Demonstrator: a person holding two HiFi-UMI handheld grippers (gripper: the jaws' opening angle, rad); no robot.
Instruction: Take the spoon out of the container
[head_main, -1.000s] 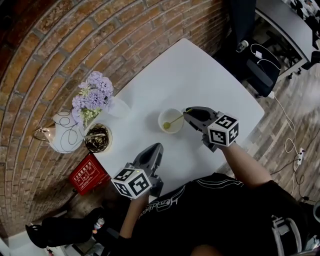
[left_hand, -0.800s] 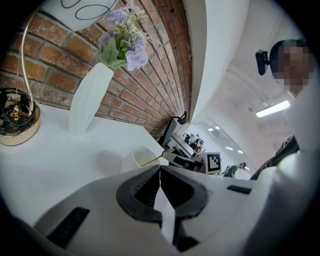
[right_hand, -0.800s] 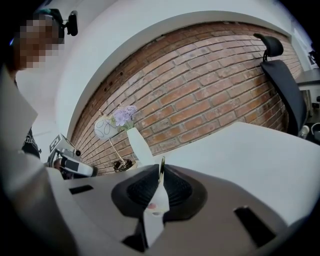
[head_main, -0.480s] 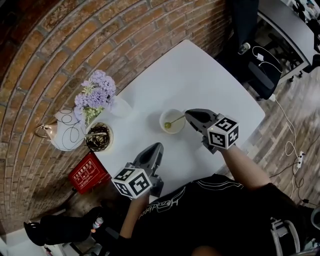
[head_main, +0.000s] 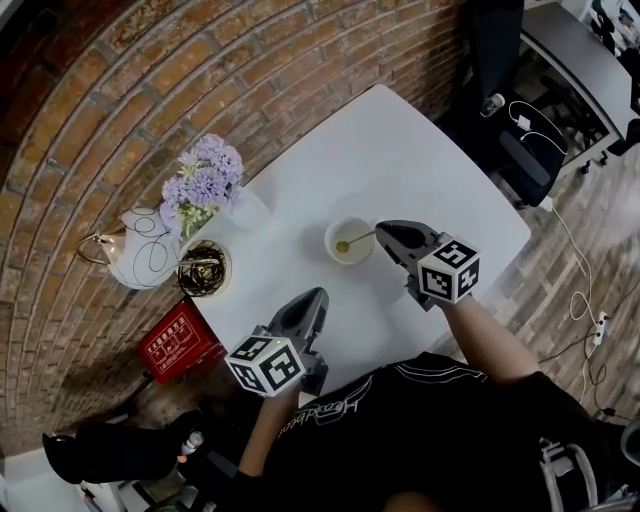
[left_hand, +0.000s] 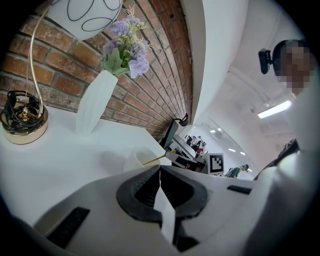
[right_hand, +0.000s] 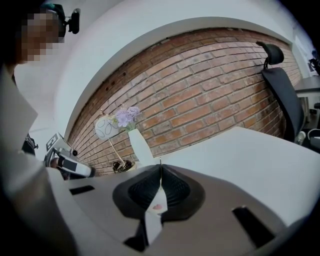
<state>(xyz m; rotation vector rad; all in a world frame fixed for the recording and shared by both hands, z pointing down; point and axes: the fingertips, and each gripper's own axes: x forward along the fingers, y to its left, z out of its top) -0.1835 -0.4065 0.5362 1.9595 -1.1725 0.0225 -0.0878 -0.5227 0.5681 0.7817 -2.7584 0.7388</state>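
Observation:
A small pale cup (head_main: 349, 240) stands mid-table with a gold-handled spoon (head_main: 355, 241) in it; the spoon's bowl lies inside and its handle slants out to the right. My right gripper (head_main: 381, 233) is at the cup's right rim, shut on the end of that handle. In the right gripper view a thin tip of the spoon (right_hand: 160, 165) sticks out between the closed jaws of the right gripper (right_hand: 160, 173). My left gripper (head_main: 312, 304) rests nearer me, shut and empty. The left gripper view shows the left gripper (left_hand: 160, 170), the cup (left_hand: 139, 159) and the spoon handle (left_hand: 156, 160) ahead.
A white vase with purple flowers (head_main: 212, 182) stands at the table's left edge by the brick wall. Beside it are a lamp with a white globe (head_main: 140, 262) and a gold base (head_main: 203, 268). A red box (head_main: 180, 343) lies on the floor; an office chair (head_main: 520, 140) stands beyond the table.
The right gripper's jaws have closed on the spoon handle at the cup's rim. The left gripper has stayed put.

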